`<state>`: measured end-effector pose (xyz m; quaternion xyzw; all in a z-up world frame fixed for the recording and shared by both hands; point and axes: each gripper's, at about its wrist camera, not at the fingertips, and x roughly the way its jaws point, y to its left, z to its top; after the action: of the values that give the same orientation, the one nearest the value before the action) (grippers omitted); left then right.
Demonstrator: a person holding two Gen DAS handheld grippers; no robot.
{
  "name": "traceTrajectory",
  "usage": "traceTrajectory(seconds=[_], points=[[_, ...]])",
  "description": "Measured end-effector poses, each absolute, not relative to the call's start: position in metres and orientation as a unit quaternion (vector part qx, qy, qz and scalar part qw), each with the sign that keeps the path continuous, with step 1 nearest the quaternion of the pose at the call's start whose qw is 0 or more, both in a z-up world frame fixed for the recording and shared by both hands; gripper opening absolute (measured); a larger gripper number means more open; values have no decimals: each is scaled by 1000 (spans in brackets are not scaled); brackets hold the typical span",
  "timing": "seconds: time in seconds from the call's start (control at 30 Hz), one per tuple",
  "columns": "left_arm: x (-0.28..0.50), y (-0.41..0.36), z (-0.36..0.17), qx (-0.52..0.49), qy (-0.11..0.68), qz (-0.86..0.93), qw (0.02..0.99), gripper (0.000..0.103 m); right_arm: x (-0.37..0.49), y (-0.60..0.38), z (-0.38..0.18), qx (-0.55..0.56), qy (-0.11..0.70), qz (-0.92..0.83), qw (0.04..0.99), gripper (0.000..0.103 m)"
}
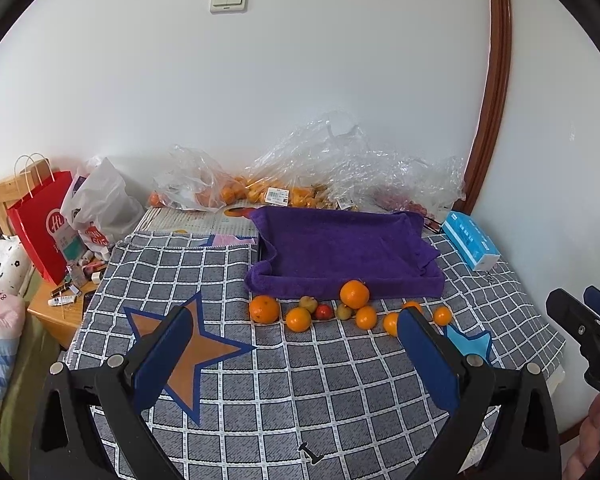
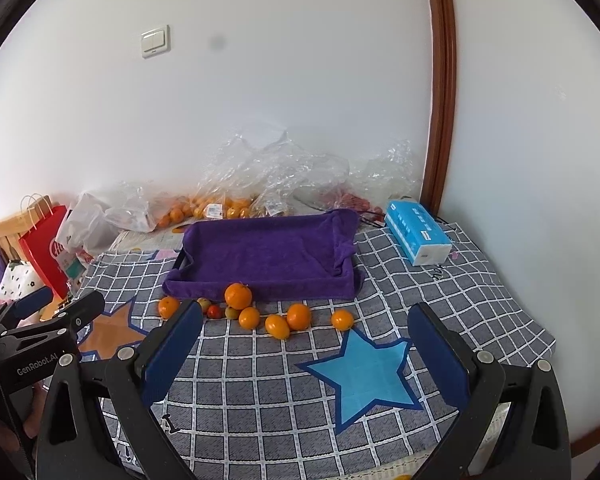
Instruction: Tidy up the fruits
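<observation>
Several oranges, such as the biggest one [image 1: 354,294] [image 2: 238,296], lie in a loose row on the checked cloth with a small red fruit [image 1: 323,311] [image 2: 214,311] and two greenish ones. Just behind them stands a tray draped in a purple towel [image 1: 340,252] [image 2: 268,252], nothing in it. My left gripper [image 1: 292,324] hovers open in front of the row, nothing between its blue pads. My right gripper [image 2: 306,320] is open too, above the blue star [image 2: 364,376], short of the fruit. Each gripper shows at the edge of the other's view.
Clear plastic bags with more oranges [image 1: 260,194] [image 2: 220,208] lie against the wall behind the tray. A blue tissue pack [image 1: 470,240] [image 2: 418,236] sits at the right. A red paper bag [image 1: 44,224] and clutter stand on a wooden side table at the left. An orange star [image 1: 184,344] marks the cloth.
</observation>
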<state>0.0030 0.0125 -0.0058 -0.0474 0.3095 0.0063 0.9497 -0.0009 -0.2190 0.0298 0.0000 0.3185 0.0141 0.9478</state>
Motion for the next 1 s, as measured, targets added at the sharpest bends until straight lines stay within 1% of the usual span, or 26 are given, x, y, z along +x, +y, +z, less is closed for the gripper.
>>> traceTrajectory(seconds=[1.0], points=[[1, 10, -2, -43, 303, 4, 952, 102, -1, -220, 29, 14, 316, 16, 948, 102]])
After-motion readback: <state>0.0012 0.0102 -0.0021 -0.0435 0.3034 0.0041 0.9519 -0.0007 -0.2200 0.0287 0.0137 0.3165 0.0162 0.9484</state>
